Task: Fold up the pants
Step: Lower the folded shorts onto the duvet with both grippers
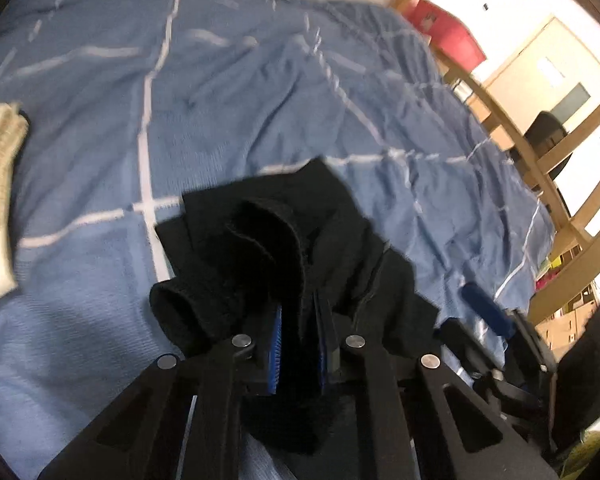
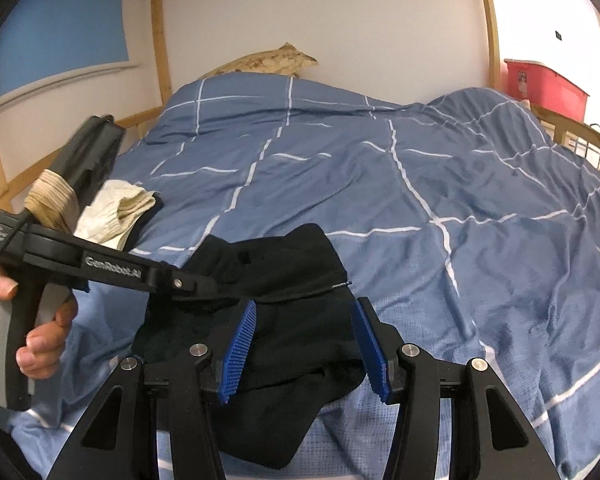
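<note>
Black pants (image 2: 276, 280) bunched on blue duvet (image 2: 440, 184), near its front edge. Left gripper (image 1: 298, 336) pinched shut on pants fabric; right gripper (image 2: 306, 344) wide open, straddling pants w/o grip.

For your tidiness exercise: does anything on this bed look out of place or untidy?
Yes. The black pants lie bunched in a crumpled heap on the blue duvet, not flat. The left gripper is shut on a fold of them; the right gripper is open over them. A cream garment lies loosely crumpled nearby.
</note>
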Demonstrator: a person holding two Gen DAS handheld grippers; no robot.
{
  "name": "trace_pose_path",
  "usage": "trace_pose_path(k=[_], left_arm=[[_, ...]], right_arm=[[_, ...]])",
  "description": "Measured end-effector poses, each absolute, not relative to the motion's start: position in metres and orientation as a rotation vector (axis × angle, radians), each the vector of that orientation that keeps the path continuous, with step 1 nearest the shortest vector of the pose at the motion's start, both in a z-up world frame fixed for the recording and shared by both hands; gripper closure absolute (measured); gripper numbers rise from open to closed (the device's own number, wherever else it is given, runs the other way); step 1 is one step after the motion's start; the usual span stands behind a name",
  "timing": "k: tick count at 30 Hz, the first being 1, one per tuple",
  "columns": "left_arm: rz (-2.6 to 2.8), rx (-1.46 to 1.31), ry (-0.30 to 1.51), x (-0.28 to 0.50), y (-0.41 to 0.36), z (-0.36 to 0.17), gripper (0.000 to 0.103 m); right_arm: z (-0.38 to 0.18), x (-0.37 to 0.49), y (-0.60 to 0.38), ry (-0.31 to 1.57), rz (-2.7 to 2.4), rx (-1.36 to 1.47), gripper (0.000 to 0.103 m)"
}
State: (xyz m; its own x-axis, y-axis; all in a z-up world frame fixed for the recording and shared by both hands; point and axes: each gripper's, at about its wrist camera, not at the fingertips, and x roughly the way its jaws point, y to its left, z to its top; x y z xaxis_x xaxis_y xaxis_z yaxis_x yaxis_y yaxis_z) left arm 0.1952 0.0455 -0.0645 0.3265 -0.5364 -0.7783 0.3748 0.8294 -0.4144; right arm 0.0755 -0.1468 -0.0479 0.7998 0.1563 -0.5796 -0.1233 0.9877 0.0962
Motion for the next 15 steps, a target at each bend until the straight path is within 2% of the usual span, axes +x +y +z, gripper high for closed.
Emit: trace_pose_path(k=[4,11,14,15], left_arm=[[-0.535,-0.167,0.999,0.180,0.060,-0.053,0.087],[-0.457,-0.138,1.047,0.177,0.064,-0.082,0.084],[-0.407,-0.098,1.034,0.174,0.060,-0.078,0.075],[-0.370,-0.073,1.020,0.172,0.060,-0.074,0.066]], right_arm=[[-0.054,0.073,-0.153,0.647,0.149,0.080,0.052],[-0.068,0.062,-0.159,0.715,0.118,0.108,0.052],[-0.069,0.057,-0.160,0.729,0.097,0.102,0.052],[-0.069,0.055,-0.161,0.737,0.090,0.103,0.052]])
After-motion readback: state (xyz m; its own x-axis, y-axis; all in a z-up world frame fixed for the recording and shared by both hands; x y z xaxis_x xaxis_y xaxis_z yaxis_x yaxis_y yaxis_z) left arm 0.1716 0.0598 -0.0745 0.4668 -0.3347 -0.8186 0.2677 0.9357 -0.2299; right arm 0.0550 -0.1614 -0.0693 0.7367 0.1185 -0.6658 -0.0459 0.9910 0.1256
